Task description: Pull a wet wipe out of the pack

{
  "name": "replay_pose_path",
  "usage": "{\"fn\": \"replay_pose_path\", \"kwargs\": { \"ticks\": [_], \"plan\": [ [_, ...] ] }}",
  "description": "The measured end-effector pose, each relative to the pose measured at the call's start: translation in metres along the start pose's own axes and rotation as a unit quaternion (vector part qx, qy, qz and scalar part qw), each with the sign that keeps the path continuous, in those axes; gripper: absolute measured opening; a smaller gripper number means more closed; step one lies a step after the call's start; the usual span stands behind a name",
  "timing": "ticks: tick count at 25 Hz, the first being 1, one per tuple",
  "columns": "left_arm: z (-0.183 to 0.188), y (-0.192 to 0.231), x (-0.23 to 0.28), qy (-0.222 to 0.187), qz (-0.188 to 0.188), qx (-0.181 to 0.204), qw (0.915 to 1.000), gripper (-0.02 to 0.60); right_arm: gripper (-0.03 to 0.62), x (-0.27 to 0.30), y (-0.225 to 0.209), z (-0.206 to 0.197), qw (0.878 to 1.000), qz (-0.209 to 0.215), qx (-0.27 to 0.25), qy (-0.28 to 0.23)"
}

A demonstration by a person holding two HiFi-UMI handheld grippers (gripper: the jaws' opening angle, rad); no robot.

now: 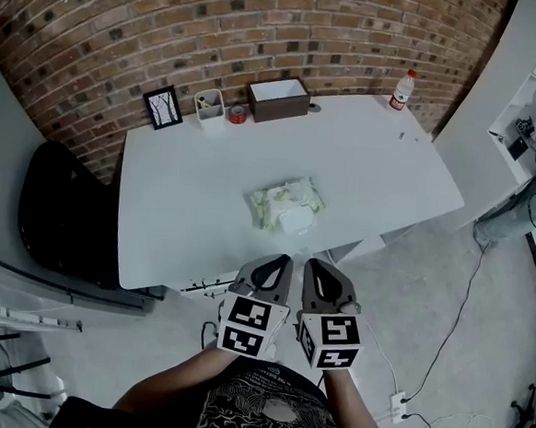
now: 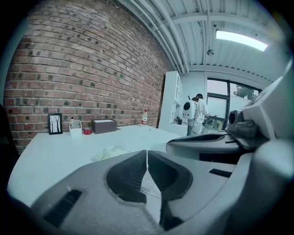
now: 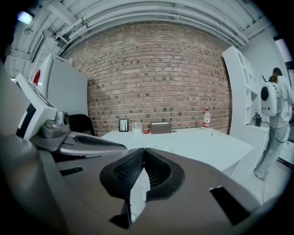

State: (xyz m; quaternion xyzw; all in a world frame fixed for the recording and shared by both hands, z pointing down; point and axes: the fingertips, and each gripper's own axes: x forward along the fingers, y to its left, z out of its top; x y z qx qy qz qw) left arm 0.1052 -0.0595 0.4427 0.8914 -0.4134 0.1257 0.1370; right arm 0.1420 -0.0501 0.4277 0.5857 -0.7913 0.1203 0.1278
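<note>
Left gripper (image 1: 281, 261): jaws shut, ribbed pads meeting at the tips, nothing between them. In the left gripper view, the left gripper (image 2: 147, 155) shows only a thin seam of light between the pads.

Right gripper (image 1: 317, 265): jaws likewise shut and empty. The right gripper view shows the same on the right gripper (image 3: 144, 152), with the pads pressed together at the front.

Position: both grippers are held side by side, nearly touching, just short of the near edge of the table (image 1: 174, 238). They hang over the floor, not over the tabletop. Both point toward the table. Each carries its marker cube at the rear, close to the person's forearms.

Pack (image 1: 287, 205): lies flat on the table, near the middle of its width and closer to the near edge than to the wall. It is pale and crumpled on top. It sits directly ahead of the two grippers and apart from both. In the left gripper view, the pack (image 2: 110, 151) shows just above the jaw housing.

Far edge of table, along the brick wall, left to right:
- frame (image 1: 163, 106)
- cup (image 1: 209, 104)
- red roll (image 1: 238, 115)
- box (image 1: 279, 99)
- bottle (image 1: 402, 90), upright at the right corner

A chair (image 1: 60, 211) stands at the table's left side.
</note>
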Motion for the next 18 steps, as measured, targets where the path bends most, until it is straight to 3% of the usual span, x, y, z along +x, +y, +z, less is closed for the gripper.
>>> {"fn": "replay_pose_path", "kwargs": {
  "ticks": [18],
  "plan": [
    [-0.0035, -0.0022, -0.0044, 0.008, -0.007, 0.006, 0.9999, 0.012, 0.018, -0.003, 0.0052, -0.003, 1.0, 0.004, 0.002, 0.006]
  ]
}}
